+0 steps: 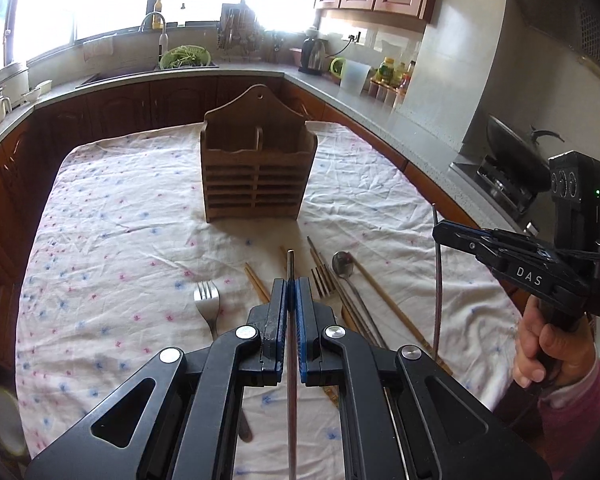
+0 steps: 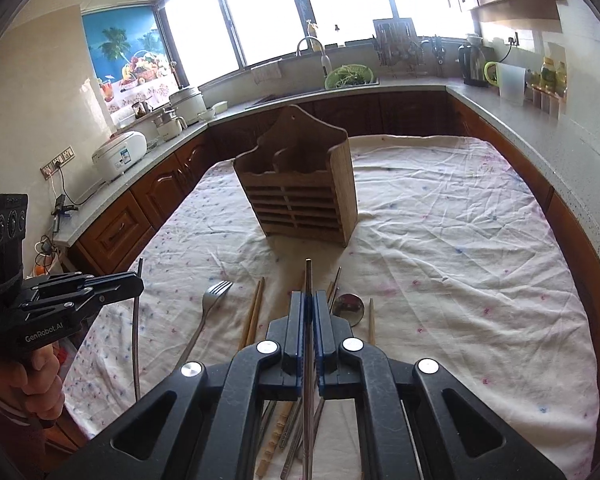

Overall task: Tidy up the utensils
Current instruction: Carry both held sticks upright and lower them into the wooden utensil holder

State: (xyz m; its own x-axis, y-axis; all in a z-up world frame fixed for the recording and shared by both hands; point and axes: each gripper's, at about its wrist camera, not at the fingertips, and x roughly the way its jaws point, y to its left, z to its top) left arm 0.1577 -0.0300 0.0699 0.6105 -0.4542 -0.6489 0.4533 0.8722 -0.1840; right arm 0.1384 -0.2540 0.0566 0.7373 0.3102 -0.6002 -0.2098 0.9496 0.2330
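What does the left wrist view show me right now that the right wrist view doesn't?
Only the left wrist view: the stove with a wok at right, and the right tool seen from the side, a thin metal rod hanging from it.

Only the right wrist view: the rice cooker, the tropical poster, and the left tool side-on.

Both: the wooden utensil holder on the floral cloth, a fork, a spoon and wooden chopsticks lying loose.

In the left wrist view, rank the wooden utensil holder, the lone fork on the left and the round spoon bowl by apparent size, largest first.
1. Wooden utensil holder, clearly the largest.
2. Lone fork; its handle runs under the gripper, so the full length is hidden.
3. Spoon bowl, smallest.
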